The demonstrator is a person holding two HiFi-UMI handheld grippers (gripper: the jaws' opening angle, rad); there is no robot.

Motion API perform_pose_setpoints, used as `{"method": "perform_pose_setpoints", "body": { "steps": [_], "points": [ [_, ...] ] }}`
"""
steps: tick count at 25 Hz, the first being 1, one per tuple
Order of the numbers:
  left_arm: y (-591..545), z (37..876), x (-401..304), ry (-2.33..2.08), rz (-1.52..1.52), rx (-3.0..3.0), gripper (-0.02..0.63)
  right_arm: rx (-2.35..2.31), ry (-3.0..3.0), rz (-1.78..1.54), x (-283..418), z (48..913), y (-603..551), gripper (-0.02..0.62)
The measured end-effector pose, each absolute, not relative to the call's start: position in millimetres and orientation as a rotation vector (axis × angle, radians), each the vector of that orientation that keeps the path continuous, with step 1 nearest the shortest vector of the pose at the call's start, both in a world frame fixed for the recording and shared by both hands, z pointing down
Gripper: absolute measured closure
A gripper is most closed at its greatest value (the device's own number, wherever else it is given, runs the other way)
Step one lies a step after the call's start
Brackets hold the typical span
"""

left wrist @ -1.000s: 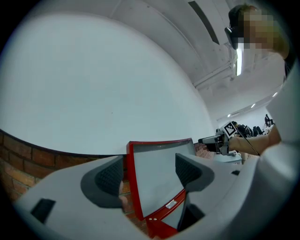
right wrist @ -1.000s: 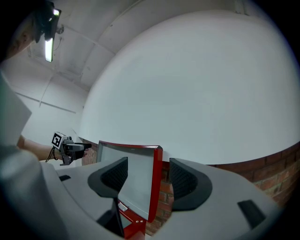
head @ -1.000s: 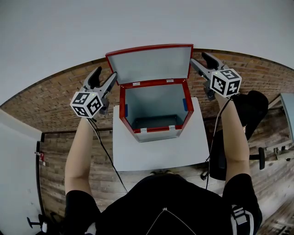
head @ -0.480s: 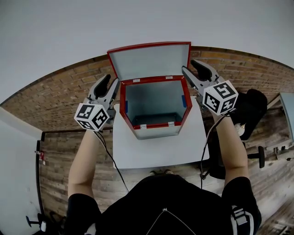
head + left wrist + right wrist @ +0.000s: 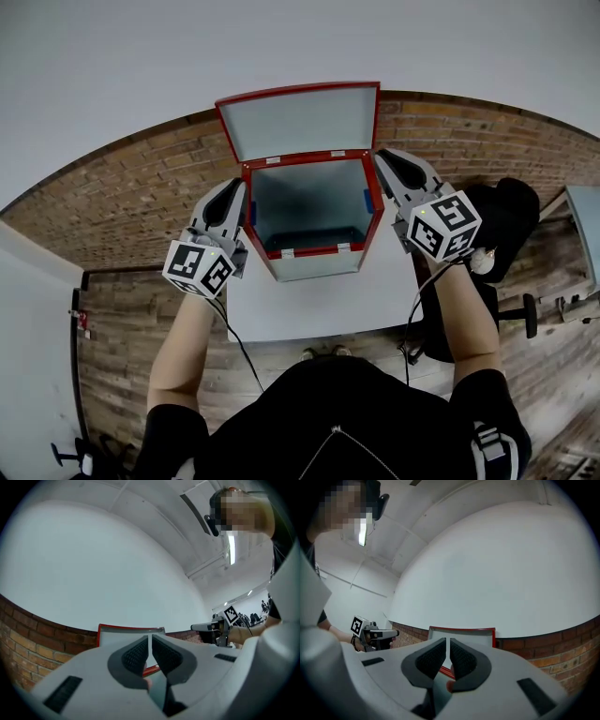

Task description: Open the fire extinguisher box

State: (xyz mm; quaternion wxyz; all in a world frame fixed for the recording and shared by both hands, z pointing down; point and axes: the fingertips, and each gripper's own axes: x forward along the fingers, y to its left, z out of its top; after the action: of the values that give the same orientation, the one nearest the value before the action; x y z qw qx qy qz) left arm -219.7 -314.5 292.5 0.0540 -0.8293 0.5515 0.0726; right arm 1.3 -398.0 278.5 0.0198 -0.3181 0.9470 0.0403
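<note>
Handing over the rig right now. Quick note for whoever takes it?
Left hand-held gripper: jaws have just been closing and are now together, with nothing between them. It sits beside the left wall of the fire extinguisher box.
Right hand-held gripper: same, beside the right wall.
Box: on the white table, lid standing open.
Done: box opened.
Left: probably nothing.

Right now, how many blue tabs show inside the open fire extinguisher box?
2: one blue tab on the fire extinguisher box's left inner wall, another on its right. The front wall may hide more.
</note>
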Motion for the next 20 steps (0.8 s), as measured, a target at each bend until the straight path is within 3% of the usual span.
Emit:
{"method": "perform_pose_setpoints", "body": {
  "steps": [20],
  "points": [
    [-256.1,381.4,-170.2,1.679,0.203,-2.667,0.557,-0.917,2.977,-0.113,-1.9,367.7,-330.9,0.575]
  ]
}}
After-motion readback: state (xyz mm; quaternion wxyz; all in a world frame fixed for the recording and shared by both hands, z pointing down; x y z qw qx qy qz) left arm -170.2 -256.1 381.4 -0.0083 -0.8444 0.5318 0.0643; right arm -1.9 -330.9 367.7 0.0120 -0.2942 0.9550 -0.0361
